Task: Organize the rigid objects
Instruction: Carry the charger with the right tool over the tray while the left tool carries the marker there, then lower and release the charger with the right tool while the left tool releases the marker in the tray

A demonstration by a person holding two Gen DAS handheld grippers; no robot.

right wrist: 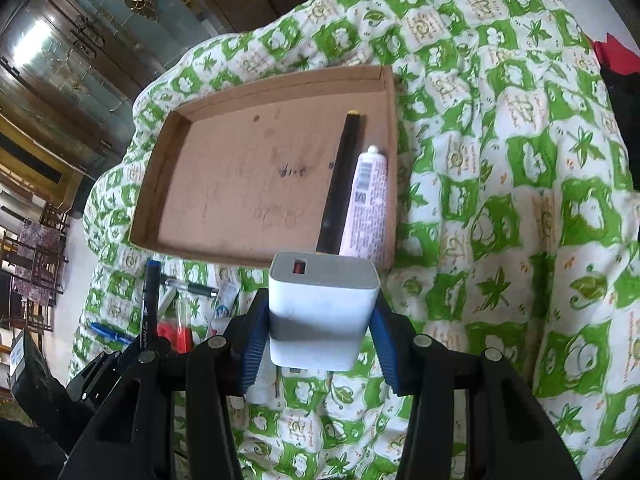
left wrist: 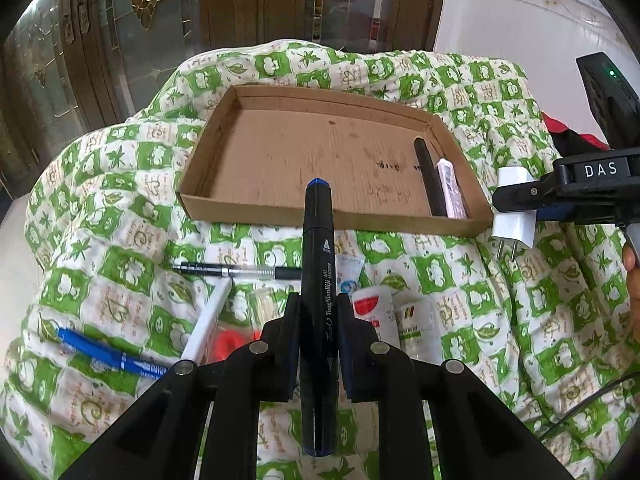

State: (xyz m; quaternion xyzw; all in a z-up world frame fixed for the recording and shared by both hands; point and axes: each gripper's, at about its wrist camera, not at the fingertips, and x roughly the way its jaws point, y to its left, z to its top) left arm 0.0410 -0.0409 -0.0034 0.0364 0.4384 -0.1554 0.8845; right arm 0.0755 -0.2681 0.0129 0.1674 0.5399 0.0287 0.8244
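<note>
Your left gripper [left wrist: 318,320] clenched a black art marker [left wrist: 318,280]; your right gripper [right wrist: 320,316] grasped a white charger [right wrist: 322,312], both near the cardboard tray [left wrist: 248,212].

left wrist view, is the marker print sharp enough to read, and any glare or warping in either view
Left wrist view: the print on the black marker in the left gripper reads sharply; the cardboard tray edges bow from fisheye, corners are dark. Right wrist view: the white charger in the right gripper is crisp; the glass cabinet doors show bright glare.
</note>
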